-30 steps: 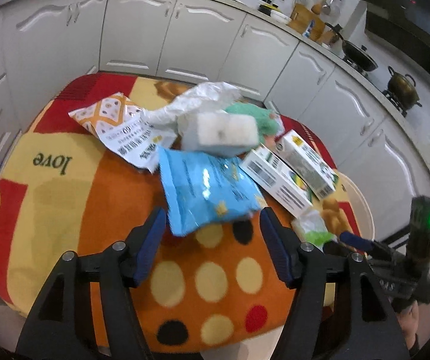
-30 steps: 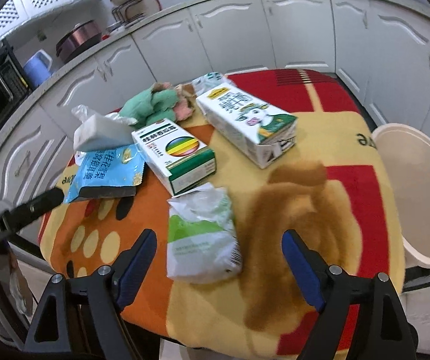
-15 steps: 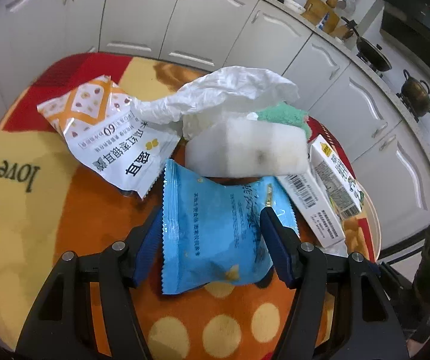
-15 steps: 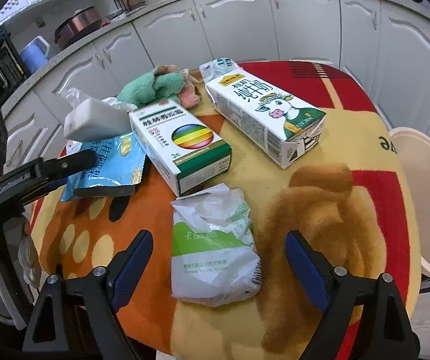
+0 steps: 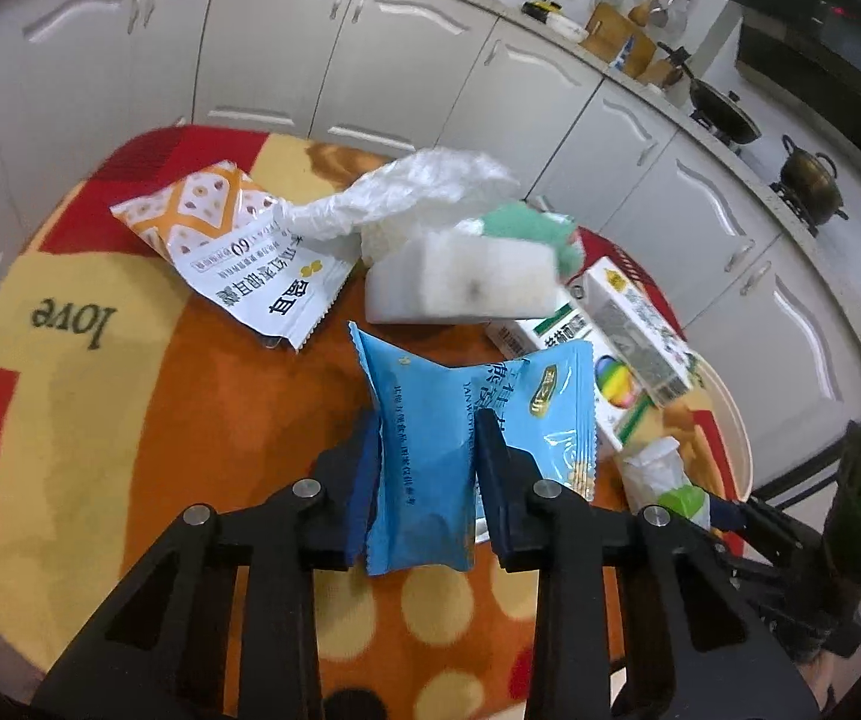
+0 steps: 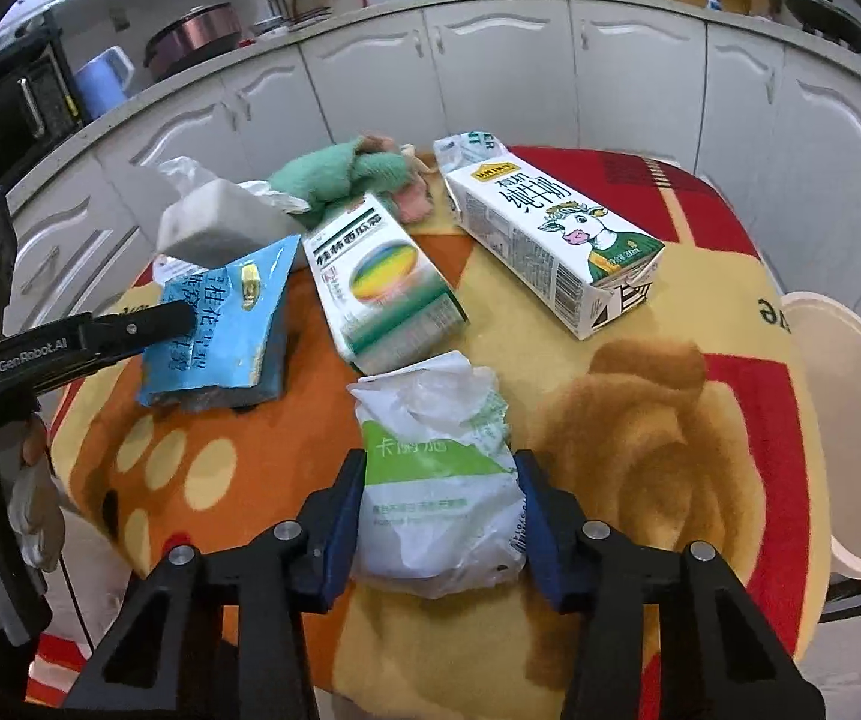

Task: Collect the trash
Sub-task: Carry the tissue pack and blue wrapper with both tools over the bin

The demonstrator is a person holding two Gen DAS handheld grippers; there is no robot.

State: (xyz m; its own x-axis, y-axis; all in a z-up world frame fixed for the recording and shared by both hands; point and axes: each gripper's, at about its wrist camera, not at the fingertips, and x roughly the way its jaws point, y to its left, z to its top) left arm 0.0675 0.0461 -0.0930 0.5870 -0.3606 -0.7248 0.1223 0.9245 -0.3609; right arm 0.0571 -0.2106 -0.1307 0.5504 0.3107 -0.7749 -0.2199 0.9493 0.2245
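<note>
The left gripper [image 5: 427, 468] had just been closing, and its fingers [image 5: 493, 468] were clamped on the lower part of a blue snack packet [image 5: 478, 414], whose foil buckled into a fold between them. The packet's bottom edge was hidden behind the fingers in the left wrist view. The right gripper [image 6: 439, 507] had likewise just been closing; its fingers [image 6: 346, 504] pressed on both sides of a crumpled white-and-green bag [image 6: 439, 480] lying on the table [image 6: 640, 468], which was covered by a patterned cloth.

Behind the blue packet lay a white foam block [image 5: 466, 288], blurred, with a clear plastic bag [image 5: 406, 192] and a green cloth [image 6: 340, 174] partly tucked behind it. An orange-and-white wrapper [image 5: 238, 246] lay flat to the left. Two cartons sat further right: one with a rainbow disc [image 6: 382, 282], partly covered by the packet in the left wrist view, and a milk carton [image 6: 556, 240] with a cartoon cow. A white bin [image 6: 850, 438] stood just beside the table's edge, cut off by the frame. A hand [image 6: 22, 480] on the left gripper's handle showed only in part at the picture's edge.
</note>
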